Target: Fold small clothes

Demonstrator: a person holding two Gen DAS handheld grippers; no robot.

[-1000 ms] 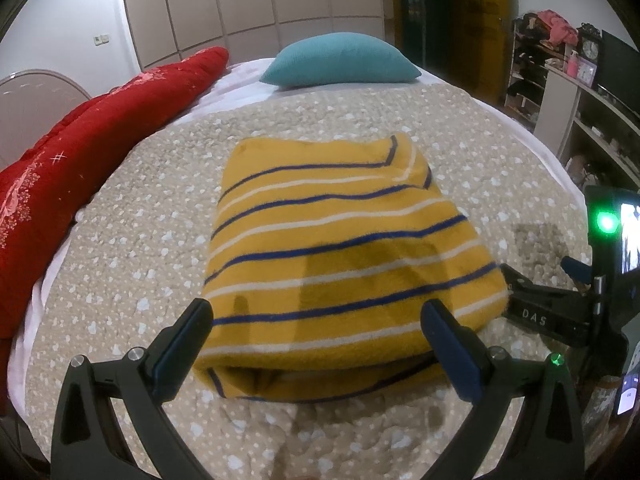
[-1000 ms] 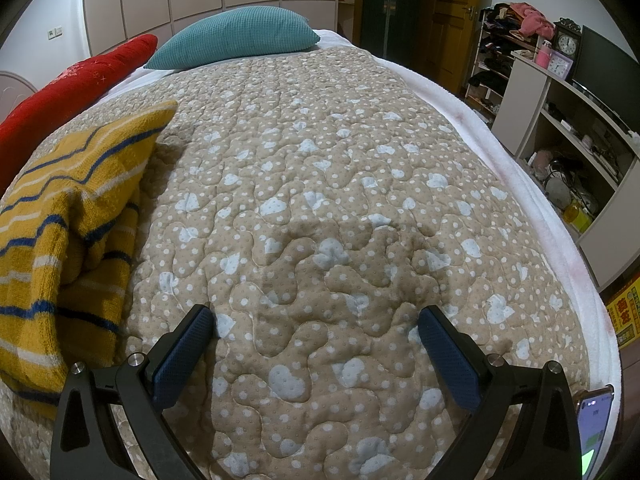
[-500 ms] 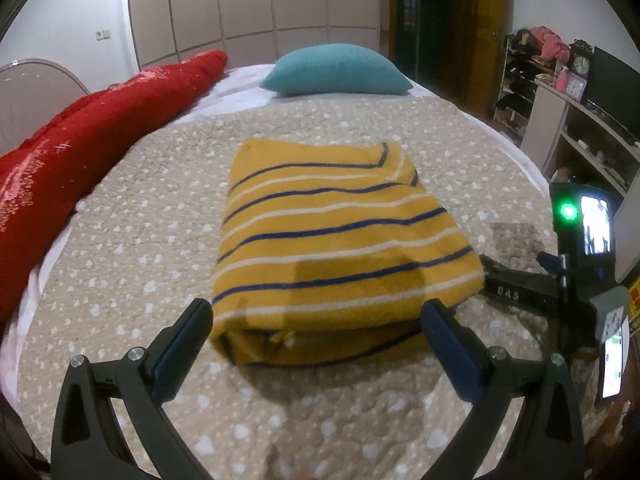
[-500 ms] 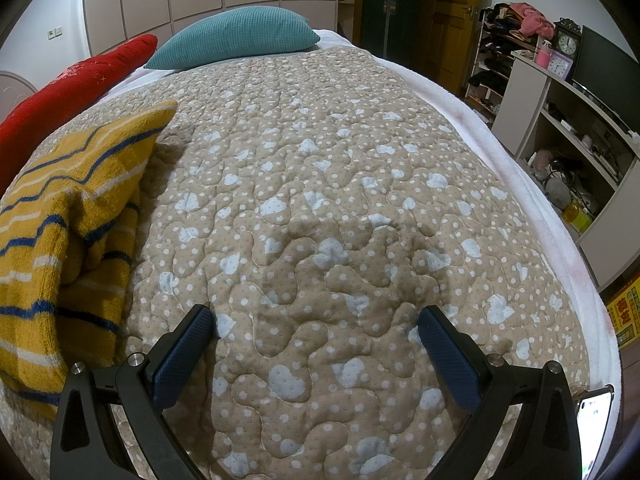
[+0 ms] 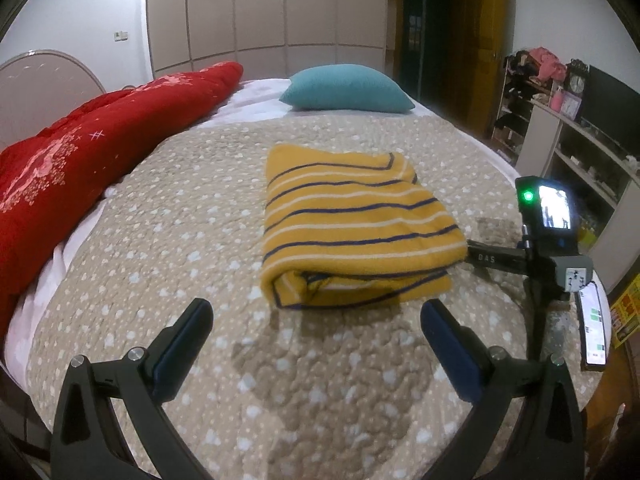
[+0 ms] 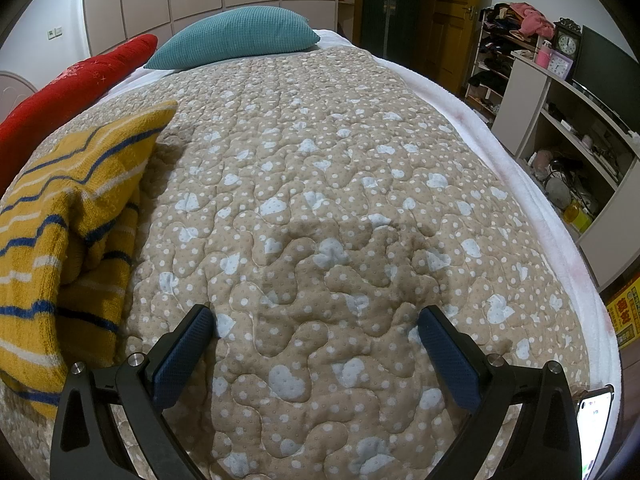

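A yellow garment with blue and white stripes lies folded into a rectangle on the beige quilted bedspread. My left gripper is open and empty, held above the quilt just short of the garment's near edge. The right gripper's body shows in the left wrist view, resting at the garment's right side. In the right wrist view the garment lies at the left, and my right gripper is open and empty over bare quilt beside it.
A red quilt roll lies along the bed's left side and a teal pillow at its head. White shelves with clutter stand to the right of the bed. A phone sits at the right.
My left gripper has pulled back and up from the garment, which now looks smaller and farther. The right gripper has not moved.
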